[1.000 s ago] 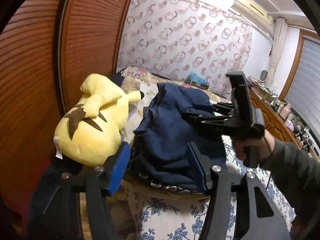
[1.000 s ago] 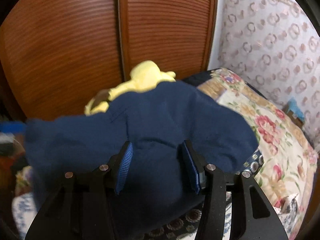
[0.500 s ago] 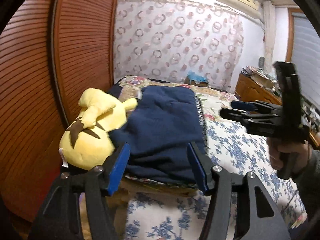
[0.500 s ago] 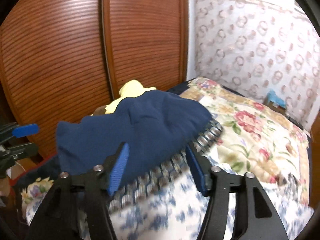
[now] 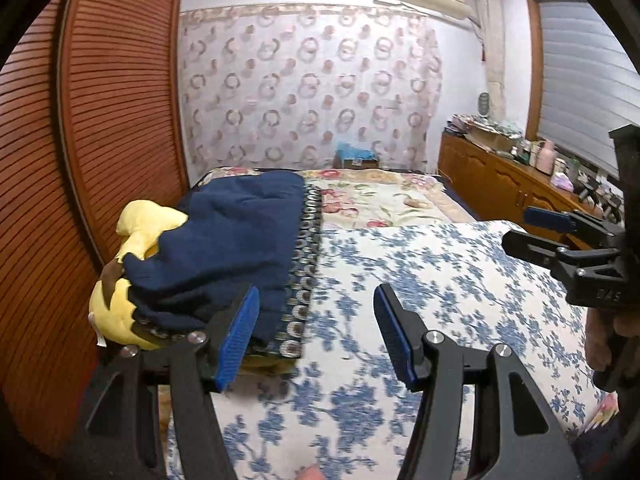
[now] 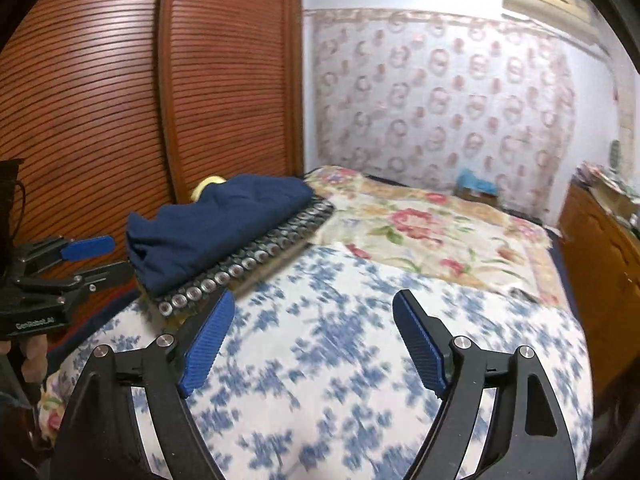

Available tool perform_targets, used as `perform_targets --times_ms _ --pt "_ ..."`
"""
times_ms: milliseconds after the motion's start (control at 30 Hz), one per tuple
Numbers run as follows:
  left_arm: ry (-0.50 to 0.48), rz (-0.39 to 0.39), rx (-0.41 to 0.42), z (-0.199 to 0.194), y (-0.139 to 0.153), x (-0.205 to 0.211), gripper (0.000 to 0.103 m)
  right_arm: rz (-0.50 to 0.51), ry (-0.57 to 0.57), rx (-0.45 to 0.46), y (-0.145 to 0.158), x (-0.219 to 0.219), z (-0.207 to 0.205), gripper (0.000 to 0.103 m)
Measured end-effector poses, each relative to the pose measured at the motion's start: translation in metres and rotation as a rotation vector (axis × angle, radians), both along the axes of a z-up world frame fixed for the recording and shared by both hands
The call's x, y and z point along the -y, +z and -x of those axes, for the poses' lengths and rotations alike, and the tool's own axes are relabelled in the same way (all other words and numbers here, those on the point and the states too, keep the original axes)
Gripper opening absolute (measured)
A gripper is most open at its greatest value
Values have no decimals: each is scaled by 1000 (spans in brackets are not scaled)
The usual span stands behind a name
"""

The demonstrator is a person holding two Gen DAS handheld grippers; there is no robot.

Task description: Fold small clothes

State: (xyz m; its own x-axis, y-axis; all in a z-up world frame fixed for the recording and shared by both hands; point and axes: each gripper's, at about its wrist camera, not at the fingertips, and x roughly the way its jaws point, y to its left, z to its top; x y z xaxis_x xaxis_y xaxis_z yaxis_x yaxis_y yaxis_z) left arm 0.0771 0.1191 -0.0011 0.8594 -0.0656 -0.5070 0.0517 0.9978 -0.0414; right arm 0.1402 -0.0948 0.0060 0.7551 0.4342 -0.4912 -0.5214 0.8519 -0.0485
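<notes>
A folded navy garment [image 5: 236,248] [image 6: 216,224] lies on a patterned cushion at the bed's left edge, draped partly over a yellow plush toy [image 5: 120,304]. My left gripper [image 5: 316,332] hovers open over the blue-flowered quilt, right of the garment, nothing between its blue pads. My right gripper [image 6: 312,340] hangs over the quilt with its jaws opening and nothing between them; the garment sits up and left of it. In the left wrist view the right gripper [image 5: 560,236] shows at the right edge, held by a hand. The left gripper [image 6: 76,256] appears at the left edge of the right wrist view.
A ribbed wooden wardrobe [image 6: 120,100] stands close along the left of the bed. A floral blanket [image 6: 432,232] covers the far half of the bed. A wooden sideboard [image 5: 504,184] crowded with small items runs along the right wall under a window.
The right gripper let go of the navy garment, left lying on the cushion, drew back to the right and widened. The left gripper also pulled away rightward, and the garment now lies left of it.
</notes>
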Motion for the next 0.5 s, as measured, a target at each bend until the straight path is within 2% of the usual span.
perform_targets --times_ms 267,500 --pt "-47 -12 32 13 14 34 59 -48 -106 41 6 44 37 83" --pt "-42 -23 85 26 34 58 59 -90 -197 98 25 84 66 83"
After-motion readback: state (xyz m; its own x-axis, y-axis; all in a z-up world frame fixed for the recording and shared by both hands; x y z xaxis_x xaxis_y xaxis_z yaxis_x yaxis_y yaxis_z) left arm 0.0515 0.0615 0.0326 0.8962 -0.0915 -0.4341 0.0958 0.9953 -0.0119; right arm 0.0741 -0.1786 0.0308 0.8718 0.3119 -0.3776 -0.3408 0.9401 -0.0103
